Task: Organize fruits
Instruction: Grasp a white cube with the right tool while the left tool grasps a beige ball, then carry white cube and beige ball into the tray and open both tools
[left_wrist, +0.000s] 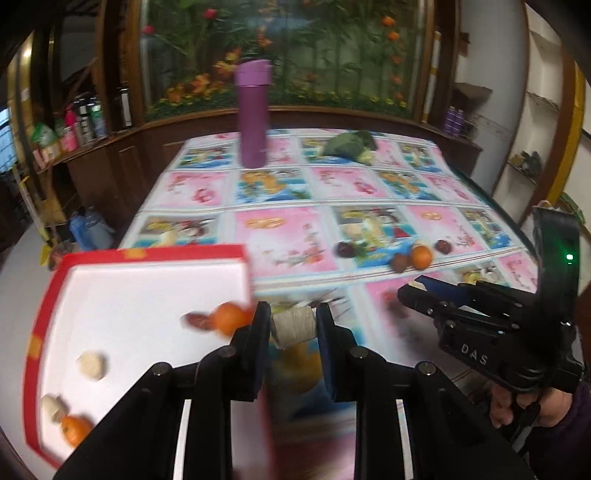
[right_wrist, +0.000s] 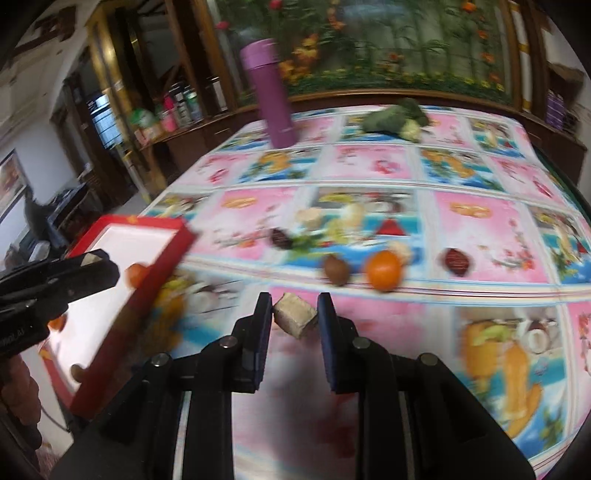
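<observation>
Carry step: left gripper (left_wrist: 292, 328) pinched a pale cylindrical chunk (left_wrist: 293, 326) just right of the red-rimmed white tray (left_wrist: 147, 258); right gripper (right_wrist: 294, 317) pinched a pale blocky chunk (right_wrist: 295, 318), further right of the tray. Next move, likely: bring both over the tray and release inside the rim.

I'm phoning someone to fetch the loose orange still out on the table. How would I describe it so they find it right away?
Look at the table with the pink and blue cartoon tablecloth, on the near part, to the right of the red-rimmed white tray. There, in a loose row of small items, sits the orange. It is the only bright orange round one, between a brown nut-like piece and a dark red fruit.
</observation>
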